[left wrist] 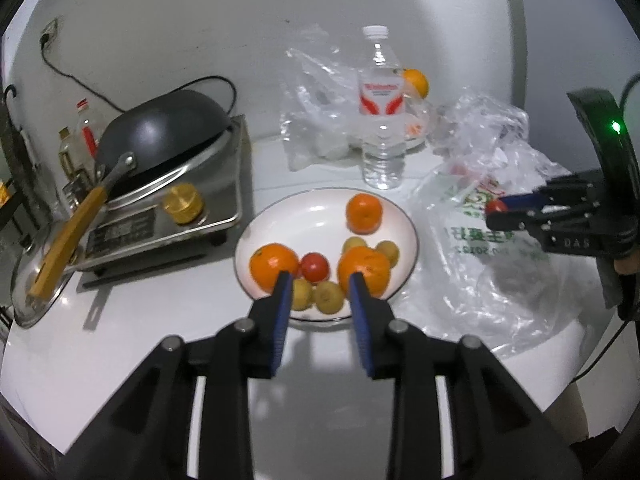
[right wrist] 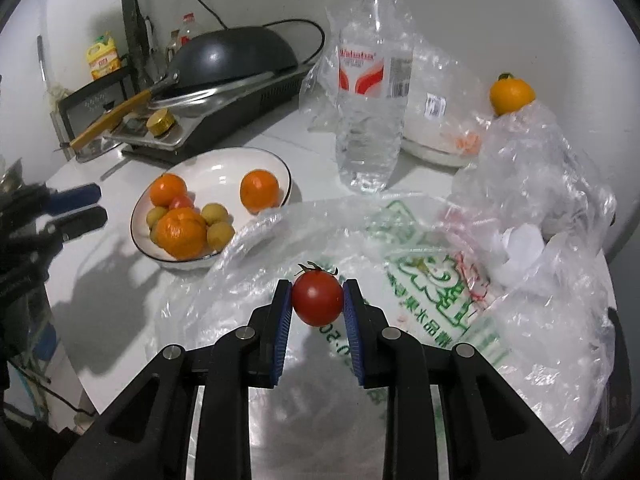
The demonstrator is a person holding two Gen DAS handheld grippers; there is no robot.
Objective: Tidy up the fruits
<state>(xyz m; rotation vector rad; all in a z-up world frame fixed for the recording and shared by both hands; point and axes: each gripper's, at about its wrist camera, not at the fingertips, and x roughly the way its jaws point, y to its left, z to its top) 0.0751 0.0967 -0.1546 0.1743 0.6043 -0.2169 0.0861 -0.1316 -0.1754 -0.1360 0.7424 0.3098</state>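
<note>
Red tomato (right wrist: 317, 299) is sitting pinched in the right gripper (right wrist: 316, 300) over the bag (right wrist: 420, 280) while the left gripper (left wrist: 318, 292) is hovering agape, empty, above the plate (left wrist: 280, 216) (mostly filled; one orange (right wrist: 511, 94) left out).

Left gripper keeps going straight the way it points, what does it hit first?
Probably the fruit at the near edge of the plate: the open left gripper frames a yellow fruit, with oranges just outside each finger. Height above them is unclear.

Left gripper (left wrist: 318, 282) parted, right gripper (right wrist: 316, 300) clamped
</note>
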